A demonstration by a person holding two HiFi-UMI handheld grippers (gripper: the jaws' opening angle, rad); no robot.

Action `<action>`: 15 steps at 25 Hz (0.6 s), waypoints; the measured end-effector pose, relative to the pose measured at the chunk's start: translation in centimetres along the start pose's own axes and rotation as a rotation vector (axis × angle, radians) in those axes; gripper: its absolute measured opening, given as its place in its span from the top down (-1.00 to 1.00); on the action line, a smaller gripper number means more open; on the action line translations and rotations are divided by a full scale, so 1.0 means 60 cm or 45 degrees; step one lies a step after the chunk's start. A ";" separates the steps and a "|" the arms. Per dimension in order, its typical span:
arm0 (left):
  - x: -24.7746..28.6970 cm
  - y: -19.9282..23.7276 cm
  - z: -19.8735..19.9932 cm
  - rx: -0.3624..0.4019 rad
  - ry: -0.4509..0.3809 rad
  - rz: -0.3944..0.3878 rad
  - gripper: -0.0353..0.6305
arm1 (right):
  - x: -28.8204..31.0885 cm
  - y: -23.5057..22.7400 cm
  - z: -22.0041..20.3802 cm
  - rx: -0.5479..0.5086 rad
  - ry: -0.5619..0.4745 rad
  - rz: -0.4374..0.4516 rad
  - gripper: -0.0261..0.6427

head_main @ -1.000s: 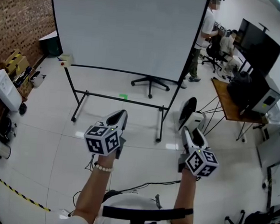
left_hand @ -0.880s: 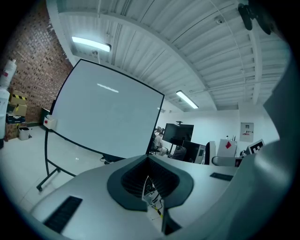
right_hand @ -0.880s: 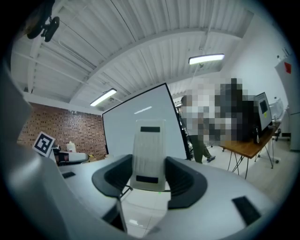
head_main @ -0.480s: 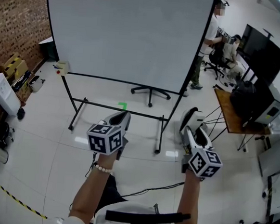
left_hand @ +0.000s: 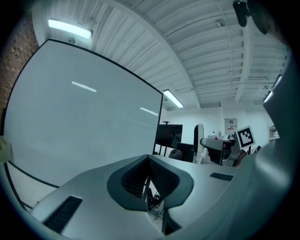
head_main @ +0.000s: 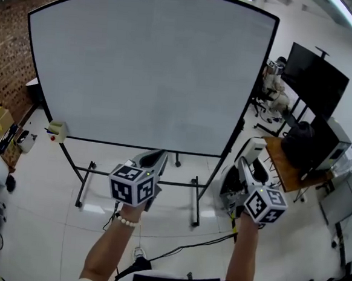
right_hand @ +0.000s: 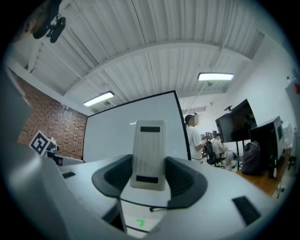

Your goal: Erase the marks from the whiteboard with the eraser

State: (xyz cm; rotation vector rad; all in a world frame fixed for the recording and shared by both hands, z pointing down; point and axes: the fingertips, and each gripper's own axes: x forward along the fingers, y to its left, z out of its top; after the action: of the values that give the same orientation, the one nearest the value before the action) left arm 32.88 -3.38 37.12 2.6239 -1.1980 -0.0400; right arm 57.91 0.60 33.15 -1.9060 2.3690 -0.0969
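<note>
my left gripper (head_main: 154,159) lower centre, jaws pressed together, empty, my right gripper (head_main: 244,168) lower right, clamped on the white eraser (right_hand: 149,154), whiteboard (head_main: 145,68) filling upper centre

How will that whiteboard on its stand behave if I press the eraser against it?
The whiteboard is a broad panel on thin legs, so it will probably rock or shift under firm pressure. Its surface looks smooth, so the eraser in the right tool should glide easily.
</note>
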 end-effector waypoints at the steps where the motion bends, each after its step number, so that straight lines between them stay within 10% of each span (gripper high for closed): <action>1: 0.016 0.022 0.017 0.014 0.010 -0.005 0.92 | 0.027 0.000 0.017 -0.007 -0.016 -0.011 0.18; 15: 0.171 0.146 0.183 0.087 -0.019 -0.128 0.92 | 0.275 -0.063 0.233 -0.103 -0.128 -0.153 0.18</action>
State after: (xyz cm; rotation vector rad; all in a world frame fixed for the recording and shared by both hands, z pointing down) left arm 31.73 -18.95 29.44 2.7460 -1.0903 -0.0376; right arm 59.70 -16.14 19.08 -2.0371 2.2256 0.0850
